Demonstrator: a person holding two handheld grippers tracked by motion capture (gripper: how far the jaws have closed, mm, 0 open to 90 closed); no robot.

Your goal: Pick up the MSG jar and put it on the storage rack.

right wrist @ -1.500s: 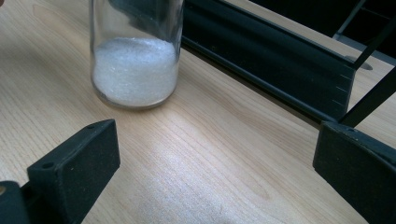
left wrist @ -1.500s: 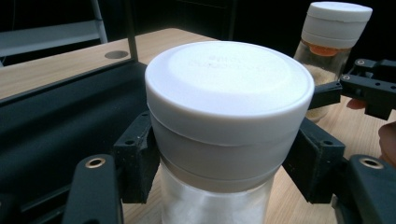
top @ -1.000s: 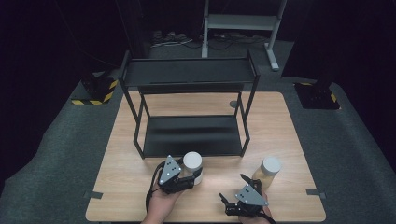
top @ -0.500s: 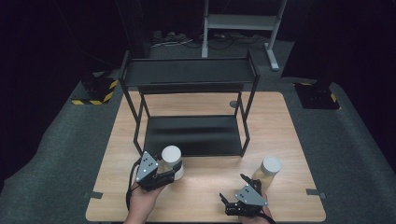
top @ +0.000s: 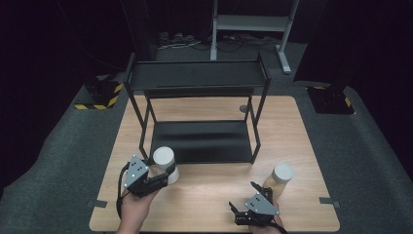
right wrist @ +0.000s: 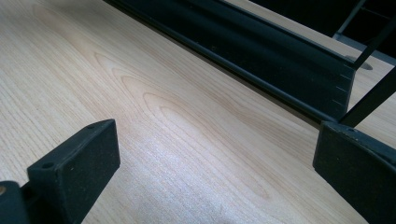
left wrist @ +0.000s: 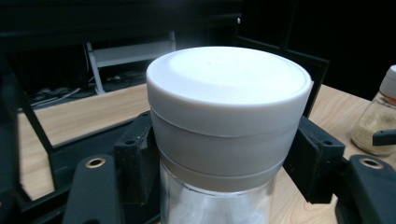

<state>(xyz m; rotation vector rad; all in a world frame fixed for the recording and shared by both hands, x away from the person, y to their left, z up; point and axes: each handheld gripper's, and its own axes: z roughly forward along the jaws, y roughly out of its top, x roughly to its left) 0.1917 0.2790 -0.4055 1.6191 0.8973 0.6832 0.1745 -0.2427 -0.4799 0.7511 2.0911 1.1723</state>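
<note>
My left gripper point(top: 164, 176) is shut on a clear jar with a wide white lid point(top: 163, 157), held just off the table in front of the rack's left front leg. In the left gripper view the jar point(left wrist: 229, 116) stands upright between the two black pads point(left wrist: 134, 156), which press on it just below the lid. A second jar point(top: 278, 179) with a white lid and yellowish contents stands on the table at the right; it is also visible as the jar point(left wrist: 379, 122) off to the side. My right gripper point(top: 244, 200) stands open beside it, low over the bare wood point(right wrist: 215, 163).
A black two-tier metal rack point(top: 197, 78) stands mid-table; its lower shelf point(top: 199, 141) is bare and its front legs are close to both jars. The wooden table point(top: 209, 195) ends just behind my hands. Dark floor and stands surround it.
My left gripper has carried the white-lidded jar to the left and a little up, from mid-table to the rack's left front corner. The right gripper and the second jar have stayed put.
</note>
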